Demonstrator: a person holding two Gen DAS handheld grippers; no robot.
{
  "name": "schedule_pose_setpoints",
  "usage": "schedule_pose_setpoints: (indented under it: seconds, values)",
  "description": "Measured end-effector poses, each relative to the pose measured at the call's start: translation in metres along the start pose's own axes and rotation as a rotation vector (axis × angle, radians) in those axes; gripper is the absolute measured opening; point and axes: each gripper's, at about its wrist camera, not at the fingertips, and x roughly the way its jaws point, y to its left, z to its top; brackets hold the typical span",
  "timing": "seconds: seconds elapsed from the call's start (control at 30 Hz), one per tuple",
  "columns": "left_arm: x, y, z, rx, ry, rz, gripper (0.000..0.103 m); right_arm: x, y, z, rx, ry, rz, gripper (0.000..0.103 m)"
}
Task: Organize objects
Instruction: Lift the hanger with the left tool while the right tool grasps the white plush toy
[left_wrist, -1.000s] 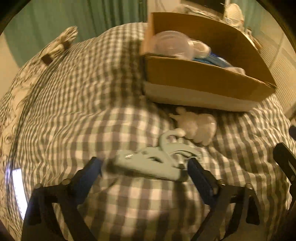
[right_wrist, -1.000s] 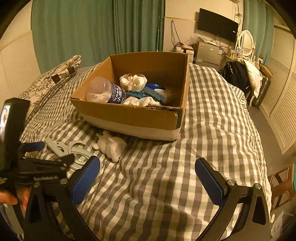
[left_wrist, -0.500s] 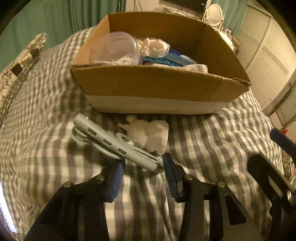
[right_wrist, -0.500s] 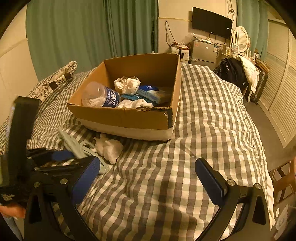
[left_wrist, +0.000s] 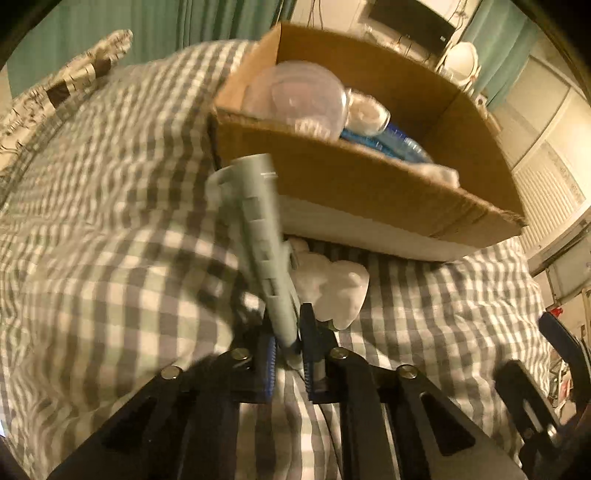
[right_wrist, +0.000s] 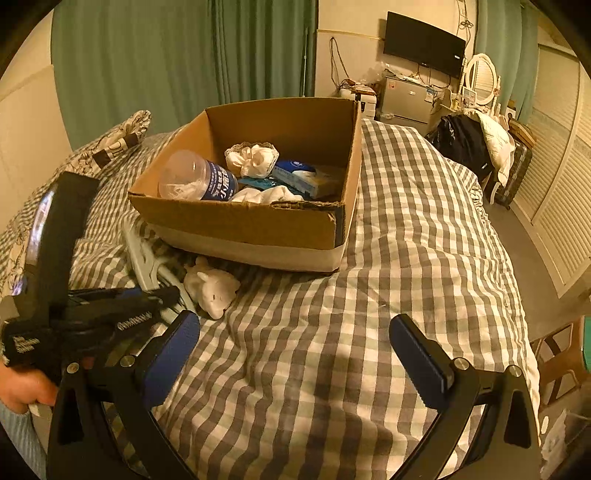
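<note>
- The left gripper (left_wrist: 287, 347) has its jaws pinching one end of the grey-green hanger (left_wrist: 258, 236); the free end tilts up toward the near wall of the cardboard box (left_wrist: 369, 184).
- Only the left wrist view shows this pinch; there the white plush toy (left_wrist: 332, 284) lies just beside the hanger, in front of the box.
- The right wrist view alone shows the right gripper (right_wrist: 295, 350), jaws spread wide over the checked bed (right_wrist: 406, 258), well in front of the box.
</note>
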Motion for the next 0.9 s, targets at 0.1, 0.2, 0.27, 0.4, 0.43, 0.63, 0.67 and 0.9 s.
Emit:
schedule_pose_setpoints:
  seconds: [0.1,0.2,0.27,0.4,0.43,0.63,0.67,0.9]
  values:
    - [-0.026,0.002,-0.005,0.01,-0.067,0.013,0.008,0.0,0.003,0.0,-0.011,-0.001,0.013,0.103]
    - [-0.051,0.009,-0.005,-0.005,-0.132,0.034,0.008,0.004,0.011,0.002,-0.029,0.015,0.049,0.103]
    - [-0.066,0.019,-0.002,-0.004,-0.165,0.065,0.008,0.01,0.02,0.005,-0.039,0.036,0.078,0.103]
    - [-0.081,0.035,0.011,-0.023,-0.212,0.114,0.008,0.032,0.041,0.012,-0.033,0.099,0.119,0.103]
    - [-0.082,0.04,0.014,-0.025,-0.221,0.125,0.008,0.041,0.045,0.014,-0.022,0.115,0.121,0.103]
    - [-0.067,0.066,0.027,-0.031,-0.228,0.145,0.008,0.087,0.062,0.022,0.043,0.161,0.085,0.103]
    - [-0.065,0.066,0.026,-0.03,-0.225,0.146,0.008,0.093,0.065,0.022,0.045,0.166,0.081,0.103]
    - [-0.051,0.069,0.023,-0.028,-0.21,0.134,0.008,0.126,0.068,0.025,0.112,0.187,0.081,0.102]
